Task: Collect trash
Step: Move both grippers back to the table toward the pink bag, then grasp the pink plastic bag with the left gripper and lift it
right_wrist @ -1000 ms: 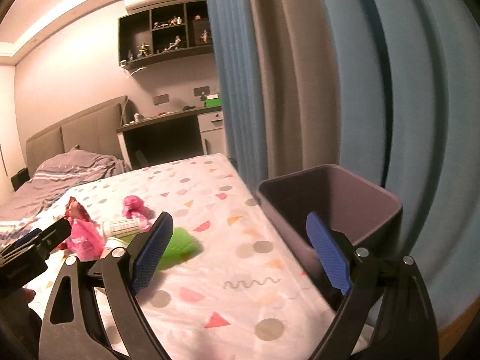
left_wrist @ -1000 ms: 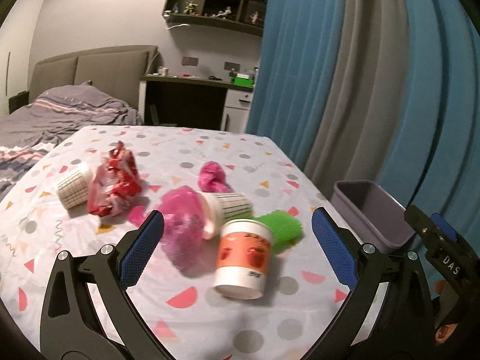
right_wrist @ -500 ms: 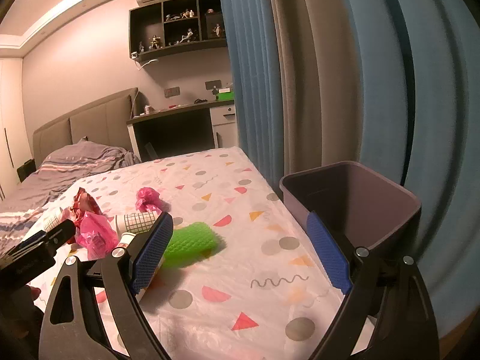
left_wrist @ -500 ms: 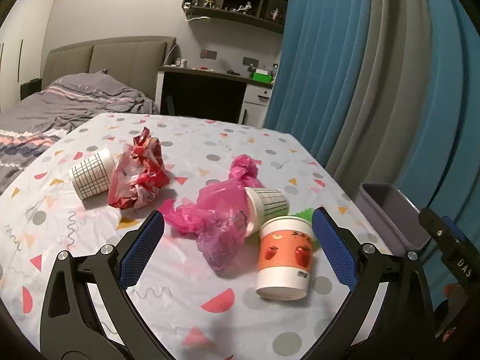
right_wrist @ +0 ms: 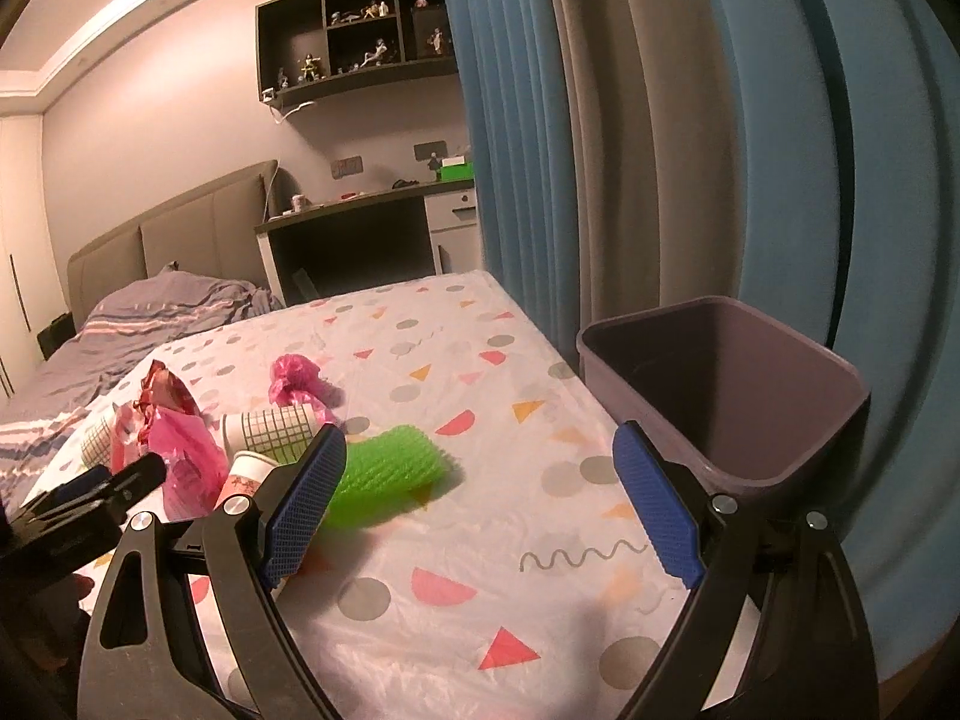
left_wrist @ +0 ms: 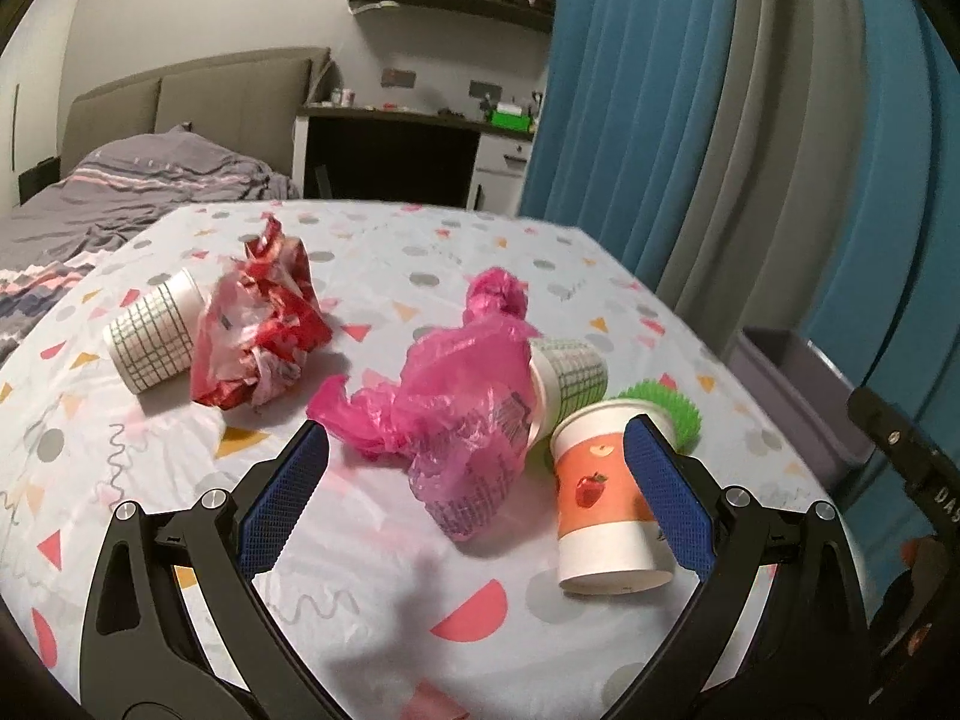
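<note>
We see the table (left_wrist: 372,588) under a thin glossy sheet with dots, triangles and squiggles; its near half is mostly bare cloth, and trash bunches across the middle, toward the right edge. The grey plastic bin (right_wrist: 738,396), square, open-topped and dark inside, sits just off the right edge against the blue pleated curtain (right_wrist: 888,180); the cloth between bin and trash is open. From the left wrist view: a white cup with apple print (left_wrist: 600,504) stands upright nearest us, a spiky green roll (left_wrist: 672,408) lies just behind it, a grid-print paper cup (left_wrist: 570,372) lies on its side against a crumpled translucent pink plastic bag (left_wrist: 462,408), and a small pink wad (left_wrist: 498,294) sits beyond them. Toward the left edge a crinkled red-and-white wrapper (left_wrist: 258,330) leans on a second grid-print cup (left_wrist: 156,330), also on its side. Left gripper (left_wrist: 474,498) is spread wide, blue textured pads apart, holding nothing; the pink bag and apple cup show between its fingers, and we can't tell if the right pad touches the cup. Right gripper (right_wrist: 480,498) is also spread wide and unloaded over bare cloth, its left pad in front of the green roll's near end, its right pad near the bin's corner
</note>
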`<move>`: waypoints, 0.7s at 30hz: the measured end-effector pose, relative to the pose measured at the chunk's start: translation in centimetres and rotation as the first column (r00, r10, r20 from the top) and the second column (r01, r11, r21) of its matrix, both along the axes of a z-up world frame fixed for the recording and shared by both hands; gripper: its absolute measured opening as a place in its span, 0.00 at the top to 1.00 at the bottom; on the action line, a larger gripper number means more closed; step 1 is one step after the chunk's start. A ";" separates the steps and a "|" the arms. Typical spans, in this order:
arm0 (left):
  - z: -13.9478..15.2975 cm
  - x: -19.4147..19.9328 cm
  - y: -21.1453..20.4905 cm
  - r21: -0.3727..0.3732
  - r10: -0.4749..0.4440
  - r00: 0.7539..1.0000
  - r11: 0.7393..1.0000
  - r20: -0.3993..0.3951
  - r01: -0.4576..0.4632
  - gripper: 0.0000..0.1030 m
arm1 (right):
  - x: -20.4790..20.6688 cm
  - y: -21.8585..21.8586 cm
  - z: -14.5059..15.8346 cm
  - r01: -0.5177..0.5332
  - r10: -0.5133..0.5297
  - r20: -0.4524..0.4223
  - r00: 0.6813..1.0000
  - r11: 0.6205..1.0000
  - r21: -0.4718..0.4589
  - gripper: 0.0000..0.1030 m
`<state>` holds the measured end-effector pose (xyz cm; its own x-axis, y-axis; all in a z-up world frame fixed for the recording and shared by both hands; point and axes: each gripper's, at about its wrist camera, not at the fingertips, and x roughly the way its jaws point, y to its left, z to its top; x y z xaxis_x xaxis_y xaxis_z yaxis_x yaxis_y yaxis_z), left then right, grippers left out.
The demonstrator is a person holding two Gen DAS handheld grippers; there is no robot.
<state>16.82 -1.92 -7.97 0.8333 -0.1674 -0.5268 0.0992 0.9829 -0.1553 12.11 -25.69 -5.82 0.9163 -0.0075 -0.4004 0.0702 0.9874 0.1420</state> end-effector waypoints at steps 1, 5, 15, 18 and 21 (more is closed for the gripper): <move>-0.2 0.3 0.0 0.009 0.004 1.000 1.000 -0.008 -0.004 0.06 | 0.1 0.0 -0.1 -0.001 0.001 -0.003 1.000 1.000 0.001 0.15; -0.7 1.4 0.4 0.002 0.027 0.999 1.000 -0.043 -0.026 0.06 | 0.4 0.1 -0.5 -0.020 0.020 -0.018 1.000 1.000 0.001 0.15; -2.8 4.4 0.7 -0.048 -0.018 0.981 0.999 -0.192 0.009 0.41 | 1.0 0.6 -1.1 -0.045 0.045 -0.038 0.998 0.999 -0.005 0.15; -3.2 4.6 1.0 -0.093 -0.039 0.977 0.996 -0.210 0.020 0.62 | 0.9 0.7 -1.1 -0.050 0.050 -0.039 0.998 0.999 -0.011 0.15; -3.3 4.3 1.5 -0.117 -0.039 0.978 0.993 -0.206 0.015 0.78 | 1.0 1.0 -1.2 -0.056 0.056 -0.044 0.997 0.998 -0.013 0.15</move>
<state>21.09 -0.41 -11.30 0.7019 -0.2569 -0.6643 0.0788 0.9550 -0.2861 13.09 -24.65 -7.03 0.8972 0.0373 -0.4400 0.0205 0.9919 0.1257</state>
